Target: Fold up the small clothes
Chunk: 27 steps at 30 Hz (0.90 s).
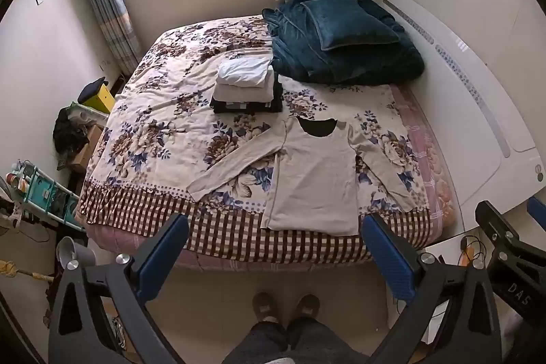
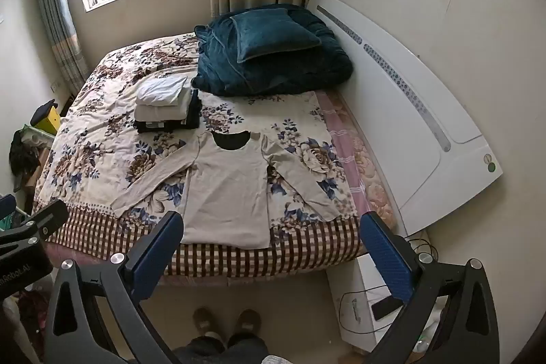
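Observation:
A beige long-sleeved shirt (image 1: 314, 173) lies flat on the flowered bedspread (image 1: 157, 125), sleeves spread, hem at the near bed edge; it also shows in the right wrist view (image 2: 228, 190). Behind it stands a stack of folded clothes (image 1: 247, 86), white pieces on dark ones, also in the right wrist view (image 2: 167, 104). My left gripper (image 1: 276, 227) is open and empty, held above the floor in front of the bed. My right gripper (image 2: 273, 227) is open and empty too, also short of the bed edge. Neither touches the shirt.
A dark teal blanket and pillow (image 1: 344, 40) lie at the head of the bed by the white headboard (image 1: 477, 111). A white nightstand (image 2: 361, 295) with cables stands to the right. Clutter and a shelf (image 1: 44, 190) line the left wall. The person's feet (image 1: 286, 306) stand before the bed.

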Available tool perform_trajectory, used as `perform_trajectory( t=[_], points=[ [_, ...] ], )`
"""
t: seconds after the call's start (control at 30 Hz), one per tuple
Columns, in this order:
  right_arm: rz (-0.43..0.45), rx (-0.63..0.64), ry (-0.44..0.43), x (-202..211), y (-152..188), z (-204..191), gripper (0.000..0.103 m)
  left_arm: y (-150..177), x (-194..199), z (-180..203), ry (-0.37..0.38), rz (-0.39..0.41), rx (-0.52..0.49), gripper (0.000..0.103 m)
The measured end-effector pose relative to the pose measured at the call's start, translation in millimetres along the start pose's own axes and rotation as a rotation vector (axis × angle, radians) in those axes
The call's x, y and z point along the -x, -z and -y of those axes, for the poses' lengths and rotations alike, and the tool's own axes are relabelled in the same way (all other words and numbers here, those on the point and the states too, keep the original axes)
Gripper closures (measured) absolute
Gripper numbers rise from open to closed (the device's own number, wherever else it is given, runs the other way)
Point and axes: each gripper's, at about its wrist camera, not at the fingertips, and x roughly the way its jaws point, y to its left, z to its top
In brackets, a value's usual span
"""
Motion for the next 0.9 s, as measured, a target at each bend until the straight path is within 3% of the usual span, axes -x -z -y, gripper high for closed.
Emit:
perform_trajectory(
  t=[0.9],
  points=[
    [0.017,0.019,-0.002,11,-9,0,0.000,-11,7,2,-0.018,0.018,-0.012,0.000]
  ],
)
